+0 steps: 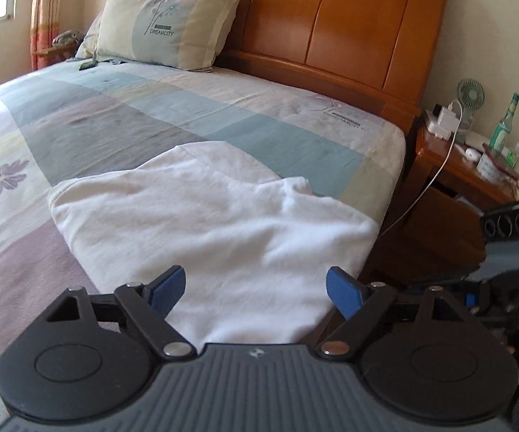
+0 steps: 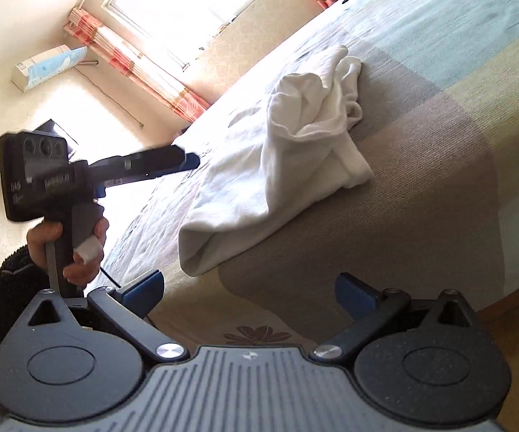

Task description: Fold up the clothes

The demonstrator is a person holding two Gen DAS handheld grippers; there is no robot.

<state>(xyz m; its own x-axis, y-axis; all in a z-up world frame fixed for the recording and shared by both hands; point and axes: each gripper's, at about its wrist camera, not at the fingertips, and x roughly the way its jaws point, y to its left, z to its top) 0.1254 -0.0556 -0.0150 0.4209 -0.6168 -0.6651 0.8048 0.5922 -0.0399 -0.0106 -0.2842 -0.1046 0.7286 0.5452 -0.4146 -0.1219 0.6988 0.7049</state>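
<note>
STEP: we hover both tools over the partly folded white garment (image 1: 216, 223) at the bed (image 1: 115, 122) edge | left gripper (image 1: 255, 293) and right gripper (image 2: 248, 297) apart, empty | NEXT: we judge a hem pinch needed | ROOM: patchwork sheet, pillow (image 1: 169, 21), wooden headboard (image 1: 331, 25), nightstand (image 1: 450, 180)

White garment (image 1: 209, 230) on the bed (image 1: 122, 126), left gripper (image 1: 255, 293) over its near end

Blue pads wide apart with nothing pinched. Pillow (image 1: 169, 21) leans on the wooden headboard (image 1: 335, 25); nightstand (image 1: 475, 176) has a small fan (image 1: 470, 94) and green bottle (image 1: 503, 126).
</note>
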